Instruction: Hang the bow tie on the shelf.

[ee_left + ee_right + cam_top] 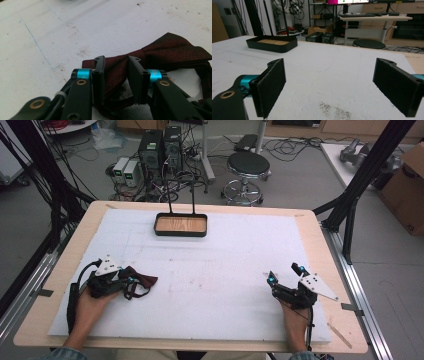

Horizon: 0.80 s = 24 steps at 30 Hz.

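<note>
Nearest the person, both hands sit at the front edge of the white foam sheet (210, 285) that covers the wooden table (45, 290); the left gripper (131, 281) is down at the front left, and its jaws are pinched in close on one wing of a dark red bow tie (160, 53), cloth bunched between the pads; the rest of the tie lies flat on the sheet just past the jaws, strap looping off to the side. Over on the front right, the right gripper (282, 272) has its jaws spread wide with nothing between them, just bare sheet and a little smudge of grit. Further back, near the far edge and about centre, sits a black tray (180, 233) with a wooden bottom and a thin black wire frame (181, 195) sticking up; beyond the table there's a round stool (248, 165) on the floor.
</note>
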Tool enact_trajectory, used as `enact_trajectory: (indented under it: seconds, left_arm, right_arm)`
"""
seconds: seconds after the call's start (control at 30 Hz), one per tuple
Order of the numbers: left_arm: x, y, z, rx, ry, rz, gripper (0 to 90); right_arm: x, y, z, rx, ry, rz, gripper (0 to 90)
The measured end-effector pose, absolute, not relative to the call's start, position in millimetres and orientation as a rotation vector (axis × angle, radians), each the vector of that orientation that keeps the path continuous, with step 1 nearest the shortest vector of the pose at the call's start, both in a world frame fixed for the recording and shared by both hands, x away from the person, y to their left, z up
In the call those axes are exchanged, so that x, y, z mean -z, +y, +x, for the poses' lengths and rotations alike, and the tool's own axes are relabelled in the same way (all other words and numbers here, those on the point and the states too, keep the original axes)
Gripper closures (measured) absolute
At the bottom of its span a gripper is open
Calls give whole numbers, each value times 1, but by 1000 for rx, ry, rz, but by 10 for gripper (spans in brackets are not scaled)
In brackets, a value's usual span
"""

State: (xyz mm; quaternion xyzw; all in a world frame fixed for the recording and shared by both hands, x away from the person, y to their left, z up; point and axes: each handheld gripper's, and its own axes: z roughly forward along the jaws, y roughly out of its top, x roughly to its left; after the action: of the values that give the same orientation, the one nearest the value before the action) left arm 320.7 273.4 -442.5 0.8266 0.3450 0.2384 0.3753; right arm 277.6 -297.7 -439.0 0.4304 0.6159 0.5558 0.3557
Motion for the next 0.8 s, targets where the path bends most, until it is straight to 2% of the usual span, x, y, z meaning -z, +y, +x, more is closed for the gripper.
enact_trajectory:
  seconds: [0.27, 0.5, 0.8]
  left_arm:
    - [442, 273, 316, -661, 860, 2110, 828]
    - [429, 276, 310, -714, 873, 1967, 837]
    - [405, 273, 317, -748, 881, 1906, 837]
  right_arm:
    - [439, -298, 278, -1433, 1590, 1118, 103]
    - [439, -298, 278, -1432, 1590, 1118, 104]
    - [439, -298, 278, -1429, 1592, 1123, 104]
